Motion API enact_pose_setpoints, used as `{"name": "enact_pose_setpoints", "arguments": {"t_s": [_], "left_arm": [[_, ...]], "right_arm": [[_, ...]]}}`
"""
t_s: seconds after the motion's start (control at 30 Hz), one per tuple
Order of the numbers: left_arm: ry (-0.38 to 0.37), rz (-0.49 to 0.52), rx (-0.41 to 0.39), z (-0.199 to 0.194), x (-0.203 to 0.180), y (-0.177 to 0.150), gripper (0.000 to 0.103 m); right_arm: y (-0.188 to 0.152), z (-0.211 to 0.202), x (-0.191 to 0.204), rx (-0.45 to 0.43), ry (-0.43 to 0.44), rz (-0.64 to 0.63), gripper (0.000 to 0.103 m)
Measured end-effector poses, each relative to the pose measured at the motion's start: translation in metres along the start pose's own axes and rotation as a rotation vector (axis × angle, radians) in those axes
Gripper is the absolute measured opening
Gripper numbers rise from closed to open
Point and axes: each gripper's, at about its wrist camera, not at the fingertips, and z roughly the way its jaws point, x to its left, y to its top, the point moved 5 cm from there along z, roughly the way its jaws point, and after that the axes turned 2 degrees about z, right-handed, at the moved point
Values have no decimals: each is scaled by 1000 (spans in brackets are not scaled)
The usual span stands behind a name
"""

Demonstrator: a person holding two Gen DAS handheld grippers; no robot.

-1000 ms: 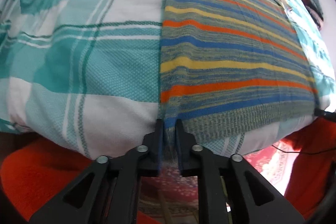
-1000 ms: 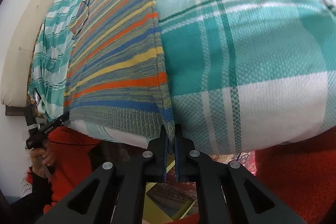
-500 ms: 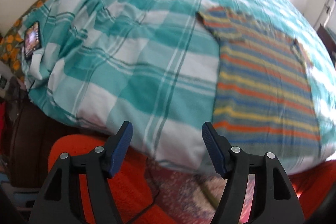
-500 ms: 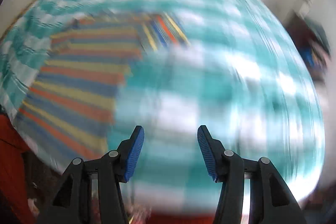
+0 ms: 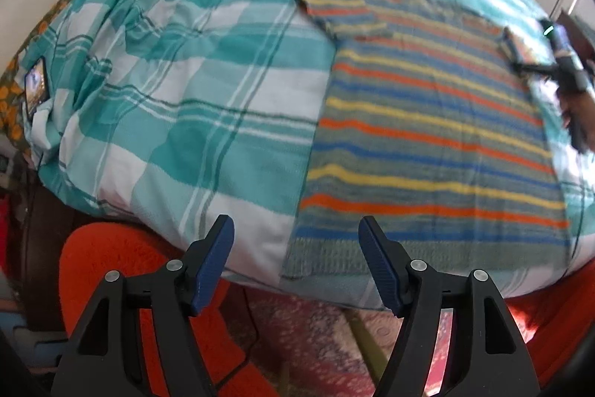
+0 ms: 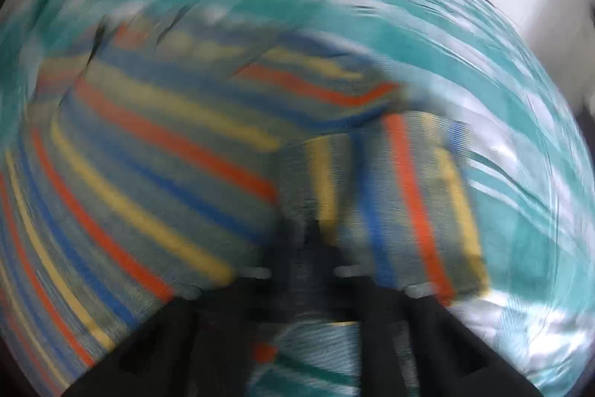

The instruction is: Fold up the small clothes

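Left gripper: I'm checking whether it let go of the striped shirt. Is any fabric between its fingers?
No. The left gripper stands open with nothing between its fingers, above the striped shirt's hem.

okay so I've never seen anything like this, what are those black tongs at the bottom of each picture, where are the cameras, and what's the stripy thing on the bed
These are two hand-held grippers, one in each of a person's hands, each carrying a wide-angle camera that looks along its fingers. There is no robot arm. The sharp picture is from the left gripper: its blue-padded jaws stand open with nothing between them, over the near edge of the bed. On the teal checked bedspread lies a striped knit top, spread flat. The blurred picture is from the right gripper, which is shut on the top's sleeve. The left view shows it at the far right, at that sleeve. A phone lies at the bed's left edge.
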Motion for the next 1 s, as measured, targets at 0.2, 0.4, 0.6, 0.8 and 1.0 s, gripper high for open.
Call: {"name": "enact_pose_setpoints", "arguments": {"t_s": [0.2,0.4,0.6,0.8,1.0], "left_arm": [[-18,7,16,4,-10,1,72],[-44,77,33,4,-44,3,72],[-20,144,18,-6,-62,1,72],[-29,142,27,-1,-63,-2,72],[-35,138,20,-2,-62,-2,72]], "right_arm": [[-29,-72,-172,-158,41,530,4],[-91,-63,-252,-98,67,732,3],[-97,-63,-254,-99,17,744,3],[-114,-68,-262,-42,-107,740,2],[-120,-74,-269,-121,61,824,24]]}}
